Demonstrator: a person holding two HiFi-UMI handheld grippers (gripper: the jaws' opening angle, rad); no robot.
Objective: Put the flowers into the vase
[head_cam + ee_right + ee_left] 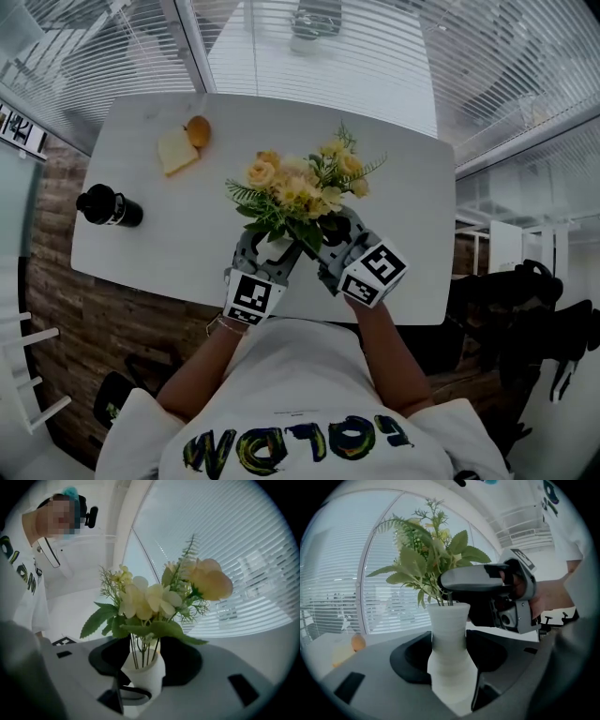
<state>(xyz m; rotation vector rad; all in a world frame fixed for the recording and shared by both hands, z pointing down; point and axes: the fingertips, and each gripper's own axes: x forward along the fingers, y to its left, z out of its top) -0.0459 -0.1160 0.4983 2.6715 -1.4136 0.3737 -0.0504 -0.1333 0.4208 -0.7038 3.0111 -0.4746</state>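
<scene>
A white ribbed vase (273,249) (449,639) stands near the front edge of the white table (141,253). My left gripper (266,253) (449,654) is shut on its body from both sides. A bunch of yellow and cream flowers (302,186) (154,599) with green leaves (422,564) stands upright with its stems down in the vase's mouth (143,672). My right gripper (330,240) (143,660) is at the vase's right, level with the rim. Its jaws stand apart around the thin stems and the rim, not pressing on them.
A black bottle (110,206) lies at the table's left edge. A slice of bread (176,150) and a small orange fruit (198,130) lie at the far left. Windows with blinds surround the table.
</scene>
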